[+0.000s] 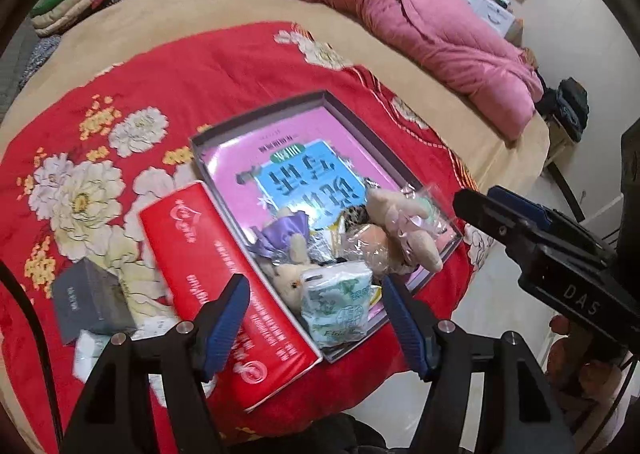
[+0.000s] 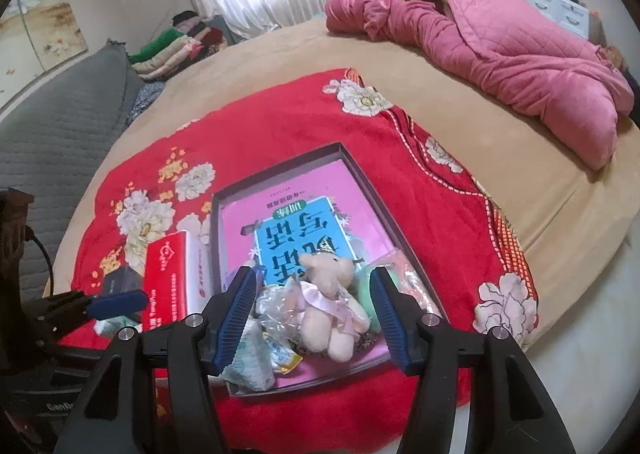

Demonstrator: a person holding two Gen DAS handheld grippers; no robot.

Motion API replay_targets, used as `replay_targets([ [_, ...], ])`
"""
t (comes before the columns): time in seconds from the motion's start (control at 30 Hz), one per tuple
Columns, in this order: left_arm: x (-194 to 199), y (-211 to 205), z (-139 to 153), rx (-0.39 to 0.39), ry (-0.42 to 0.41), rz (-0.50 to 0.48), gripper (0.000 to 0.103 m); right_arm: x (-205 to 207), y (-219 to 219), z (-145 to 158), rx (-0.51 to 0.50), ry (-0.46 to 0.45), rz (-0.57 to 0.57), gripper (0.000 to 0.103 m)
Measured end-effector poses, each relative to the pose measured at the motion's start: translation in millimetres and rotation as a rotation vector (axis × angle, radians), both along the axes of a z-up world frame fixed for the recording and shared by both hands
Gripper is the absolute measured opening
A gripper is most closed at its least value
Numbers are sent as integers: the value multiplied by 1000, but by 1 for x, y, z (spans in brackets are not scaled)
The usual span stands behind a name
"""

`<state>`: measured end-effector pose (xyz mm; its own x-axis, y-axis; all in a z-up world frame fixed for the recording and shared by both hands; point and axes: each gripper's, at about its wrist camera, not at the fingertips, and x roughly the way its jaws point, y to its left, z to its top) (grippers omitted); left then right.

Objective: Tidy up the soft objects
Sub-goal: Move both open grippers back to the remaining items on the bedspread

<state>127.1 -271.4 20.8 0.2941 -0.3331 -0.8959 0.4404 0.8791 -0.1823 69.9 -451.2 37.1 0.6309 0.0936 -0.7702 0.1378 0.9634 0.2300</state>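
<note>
A shallow grey box (image 1: 336, 101) (image 2: 352, 165) with a pink and blue printed bottom lies on a red flowered blanket (image 1: 208, 69) (image 2: 280, 117). Its near end holds a beige plush bear in a pink dress (image 1: 404, 221) (image 2: 328, 302), a small plush in purple wrap (image 1: 284, 242), a tissue pack (image 1: 340, 302) (image 2: 248, 358) and crinkly wrappers. My left gripper (image 1: 318, 320) is open above the tissue pack. My right gripper (image 2: 312, 316) is open around the bear, not touching it. The right gripper also shows in the left wrist view (image 1: 532, 230).
A red tissue box (image 1: 224, 290) (image 2: 176, 274) lies left of the grey box, with a small dark grey box (image 1: 92, 302) beside it. A pink quilt (image 1: 420, 21) (image 2: 500, 41) lies at the far side of the bed. Folded clothes (image 2: 176, 45) are stacked near the curtain.
</note>
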Motion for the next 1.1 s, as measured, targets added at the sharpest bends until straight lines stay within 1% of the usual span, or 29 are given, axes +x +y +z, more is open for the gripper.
replay_targets([
  [0.03, -1, 5, 3, -2, -5, 7, 68, -1, 3, 3, -3, -5, 6, 66],
  [0.07, -2, 11, 7, -9, -9, 16, 68, -1, 7, 6, -8, -12, 16, 67],
  [0.23, -7, 43, 21, -43, -25, 67, 69, -4, 37, 22, -37, -35, 79, 67],
  [0.4, -11, 80, 30, -57, -37, 124, 69, -7, 74, 36, -62, -62, 152, 68],
  [0.57, -18, 129, 35, -55, -54, 209, 69, -11, 113, 44, -100, -77, 228, 73],
  [0.73, -24, 182, 36, -36, -70, 301, 70, -16, 161, 41, -135, -73, 325, 73],
  [0.93, -32, 233, 25, -27, -44, 374, 70, -21, 211, 30, -164, -54, 427, 73],
  [1.1, -39, 254, 8, -10, -15, 400, 70, -26, 245, 13, -201, -38, 484, 73],
])
